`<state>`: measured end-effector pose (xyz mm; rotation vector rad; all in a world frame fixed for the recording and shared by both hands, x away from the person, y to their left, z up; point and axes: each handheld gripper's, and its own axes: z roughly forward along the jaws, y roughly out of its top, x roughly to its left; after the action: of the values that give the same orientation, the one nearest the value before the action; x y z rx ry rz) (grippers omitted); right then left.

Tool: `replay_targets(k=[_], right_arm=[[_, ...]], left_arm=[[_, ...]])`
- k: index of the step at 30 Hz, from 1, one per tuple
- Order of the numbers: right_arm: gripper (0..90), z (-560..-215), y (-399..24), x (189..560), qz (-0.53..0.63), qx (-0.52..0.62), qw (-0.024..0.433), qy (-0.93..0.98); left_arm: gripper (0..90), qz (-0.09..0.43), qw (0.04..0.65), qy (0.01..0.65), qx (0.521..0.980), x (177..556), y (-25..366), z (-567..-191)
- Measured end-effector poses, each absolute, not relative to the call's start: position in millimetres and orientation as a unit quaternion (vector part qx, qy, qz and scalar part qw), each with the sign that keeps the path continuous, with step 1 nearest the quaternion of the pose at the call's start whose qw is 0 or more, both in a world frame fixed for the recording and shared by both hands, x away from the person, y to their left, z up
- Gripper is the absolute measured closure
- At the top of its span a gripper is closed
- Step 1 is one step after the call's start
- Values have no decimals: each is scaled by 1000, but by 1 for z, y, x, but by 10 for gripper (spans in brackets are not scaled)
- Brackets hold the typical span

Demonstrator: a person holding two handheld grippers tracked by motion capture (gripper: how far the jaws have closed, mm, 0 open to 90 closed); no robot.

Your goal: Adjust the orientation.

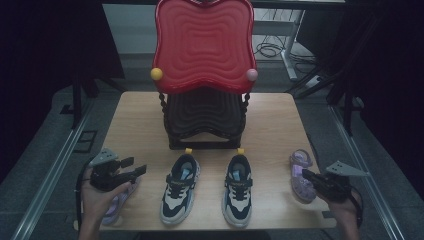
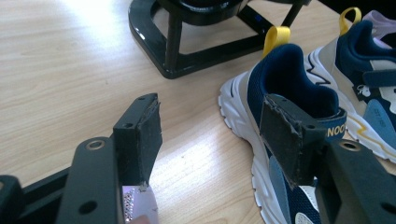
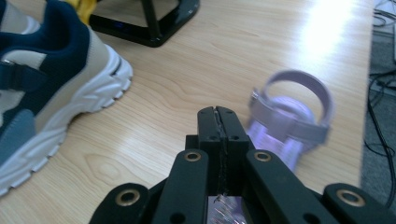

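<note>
Sandal in translucent lilac plastic [image 3: 289, 119] lies just right of the navy-and-cream sneaker pair [image 1: 207, 187], at our wooden table's [image 1: 135, 125] right edge. Our right gripper [image 1: 312, 176] sits over it with jaws fully closed on nothing; a nudge could slide it off. Our left gripper [image 1: 136, 171], left of the sneakers, gapes wide and empty above the matching lilac sandal [image 1: 117, 205]

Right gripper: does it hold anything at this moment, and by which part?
Nothing is held. The right gripper has its jaws shut flat on each other, and the purple sandal lies free beside them.
</note>
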<state>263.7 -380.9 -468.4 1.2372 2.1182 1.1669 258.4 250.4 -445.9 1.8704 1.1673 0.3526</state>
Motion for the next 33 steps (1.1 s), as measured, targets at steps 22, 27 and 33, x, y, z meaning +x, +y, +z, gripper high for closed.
replay_targets(k=[22, 27, 33], right_arm=[[892, -498, -429, 257, 370, 508, 205, 751], [892, -504, -426, 260, 354, 504, 200, 762], [893, -505, -427, 261, 357, 507, 196, 760]], left_arm=[[375, 132, 442, 462, 757, 267, 240, -447], [374, 131, 440, 461, 759, 267, 238, -447], [374, 135, 444, 462, 755, 263, 242, -445]])
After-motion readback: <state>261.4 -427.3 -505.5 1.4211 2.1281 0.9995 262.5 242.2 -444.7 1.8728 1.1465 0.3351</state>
